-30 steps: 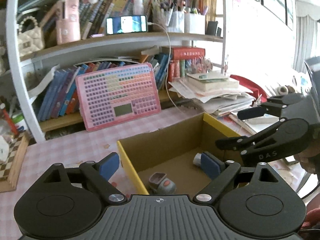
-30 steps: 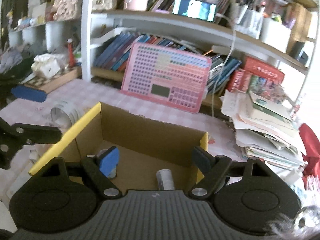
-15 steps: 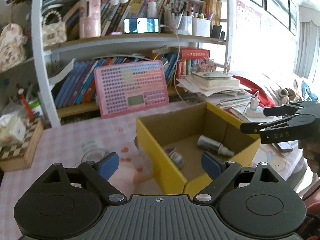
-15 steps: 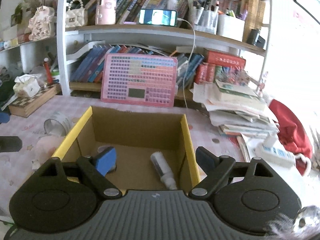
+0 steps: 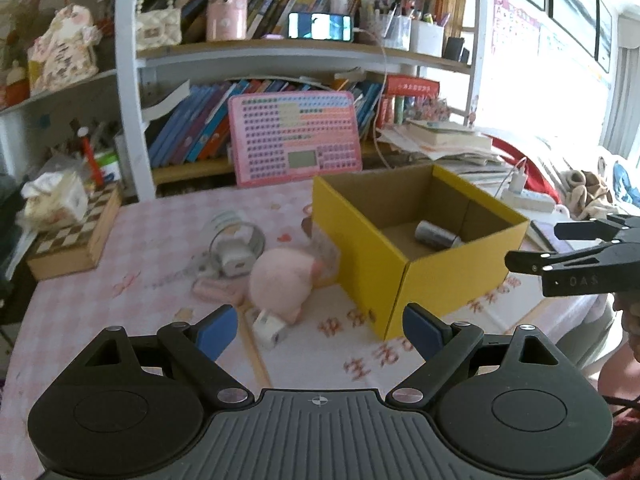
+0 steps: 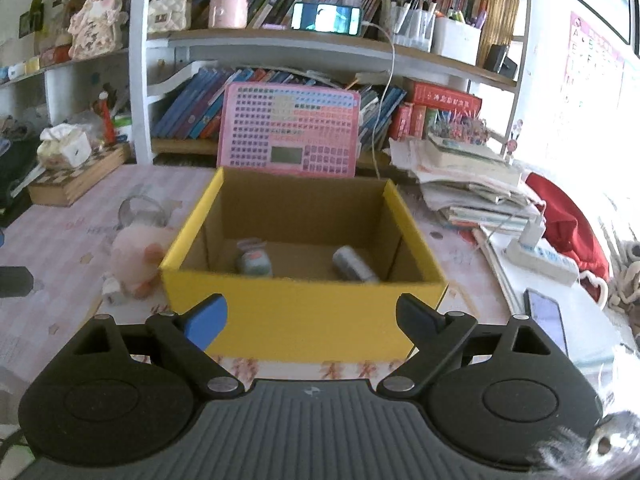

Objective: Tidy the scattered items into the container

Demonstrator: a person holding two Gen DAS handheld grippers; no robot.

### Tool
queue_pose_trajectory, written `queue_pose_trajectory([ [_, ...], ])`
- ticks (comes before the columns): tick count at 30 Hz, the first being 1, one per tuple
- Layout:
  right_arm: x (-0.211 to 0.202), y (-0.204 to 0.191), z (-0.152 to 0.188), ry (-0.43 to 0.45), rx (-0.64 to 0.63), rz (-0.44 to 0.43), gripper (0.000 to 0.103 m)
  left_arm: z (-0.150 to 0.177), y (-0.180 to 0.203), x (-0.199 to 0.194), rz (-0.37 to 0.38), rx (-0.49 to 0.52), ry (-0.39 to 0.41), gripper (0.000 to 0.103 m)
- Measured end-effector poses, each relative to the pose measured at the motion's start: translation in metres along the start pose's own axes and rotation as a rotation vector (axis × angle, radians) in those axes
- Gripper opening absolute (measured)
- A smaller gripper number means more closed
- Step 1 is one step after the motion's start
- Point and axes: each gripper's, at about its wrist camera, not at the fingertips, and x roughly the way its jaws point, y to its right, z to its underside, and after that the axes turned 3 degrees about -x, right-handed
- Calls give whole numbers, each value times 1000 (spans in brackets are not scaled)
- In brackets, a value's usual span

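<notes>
A yellow cardboard box stands open on the pink checked table. Inside lie a grey cylinder and a small grey gadget. Left of the box lie a pink plush toy, a white charger block, a tipped glass jar and a small pink bar. My left gripper is open and empty, above the table in front of the plush. My right gripper is open and empty, just in front of the box; it also shows in the left wrist view.
A pink keyboard toy leans on the bookshelf behind the box. A chessboard box with a tissue pack sits at the left. A stack of papers, a power strip and a phone lie to the right.
Both grippers have pulled back and away from the box, which now looks smaller and farther. The left view has swung left, bringing the plush, jar and charger into sight.
</notes>
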Motion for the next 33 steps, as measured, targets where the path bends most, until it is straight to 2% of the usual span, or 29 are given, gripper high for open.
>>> queue_pose_trajectory([
  [16,-18,-65,25,-42,-71,-50,92,37,-30,-26,-28,-18,-38,92],
  [22,-13,-87,32,-107,-100,-102,94,52,-37,-21,-25,-32,-91,92],
  [33,-13,-133,32,-99,-272,-181,94,60,-43,-26,-21,-29,-109,92],
])
